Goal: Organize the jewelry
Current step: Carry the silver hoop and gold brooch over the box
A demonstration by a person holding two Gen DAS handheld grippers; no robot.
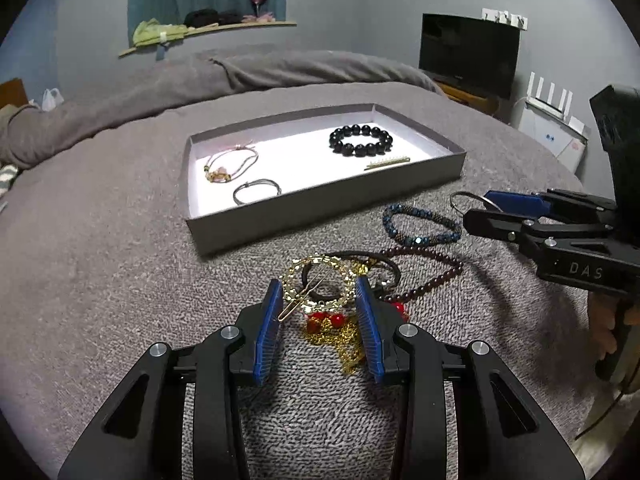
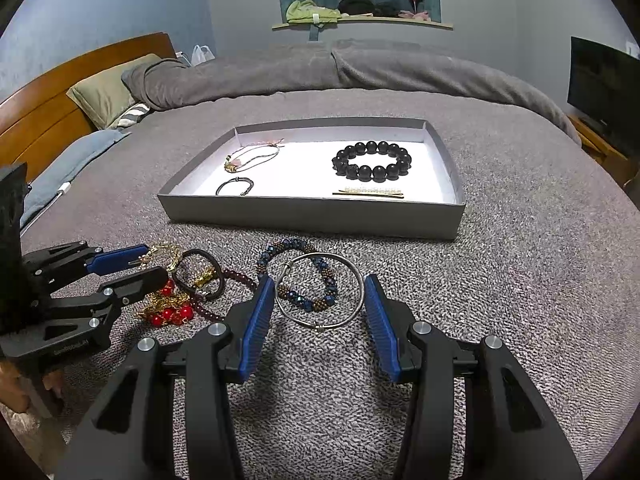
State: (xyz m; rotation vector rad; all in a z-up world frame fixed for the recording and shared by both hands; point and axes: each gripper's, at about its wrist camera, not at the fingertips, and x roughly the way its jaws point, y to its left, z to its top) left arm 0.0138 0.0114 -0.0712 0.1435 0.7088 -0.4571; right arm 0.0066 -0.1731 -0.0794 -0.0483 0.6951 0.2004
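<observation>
Two rings between spread grippers: gold hoop [image 1: 319, 282], silver bangle [image 2: 320, 289].

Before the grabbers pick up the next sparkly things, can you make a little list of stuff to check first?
1. Left gripper open around the gold ring clip: ok, fingers sit either side.
2. Right gripper open around the silver bangle: ok.
3. Bangle free of the blue bead bracelet: not ok, they overlap.
4. Gold clip free of the red bead chain: cannot tell, the pile is tangled.
5. Room in the grey tray: ok, bare white floor between the black bead bracelet and the cord bracelets.
</observation>
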